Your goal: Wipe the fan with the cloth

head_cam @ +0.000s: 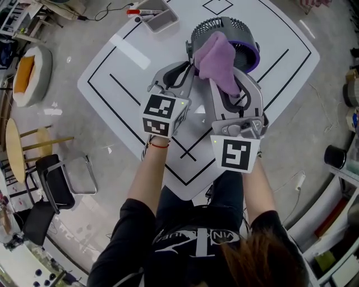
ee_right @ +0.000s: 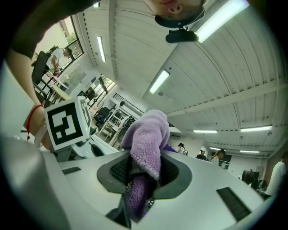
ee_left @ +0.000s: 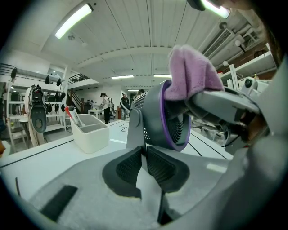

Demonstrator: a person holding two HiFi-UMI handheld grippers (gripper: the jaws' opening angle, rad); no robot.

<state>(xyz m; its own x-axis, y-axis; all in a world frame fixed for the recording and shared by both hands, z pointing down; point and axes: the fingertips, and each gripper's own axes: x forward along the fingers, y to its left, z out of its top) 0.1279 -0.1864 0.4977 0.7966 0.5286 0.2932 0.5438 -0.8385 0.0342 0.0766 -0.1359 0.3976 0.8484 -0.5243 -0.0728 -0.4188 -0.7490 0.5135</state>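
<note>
A grey fan (head_cam: 227,35) with a purple ring stands on the white table (head_cam: 120,78), tilted back. My left gripper (head_cam: 189,66) is shut on the fan's grey stand; in the left gripper view the stand (ee_left: 135,128) runs down between the black pads of the left gripper (ee_left: 145,155). My right gripper (head_cam: 225,84) is shut on a purple cloth (head_cam: 216,60), which lies bunched over the fan's top rim. The cloth (ee_left: 191,74) drapes over the fan's ring (ee_left: 167,117). In the right gripper view the cloth (ee_right: 146,139) bulges out of the right gripper (ee_right: 143,170).
A white bin (head_cam: 157,17) with markers stands on the table's far left side, to the left of the fan (ee_left: 90,132). A black chair (head_cam: 56,182) and a wooden stool (head_cam: 15,151) stand on the floor at left. Shelving lines the right edge.
</note>
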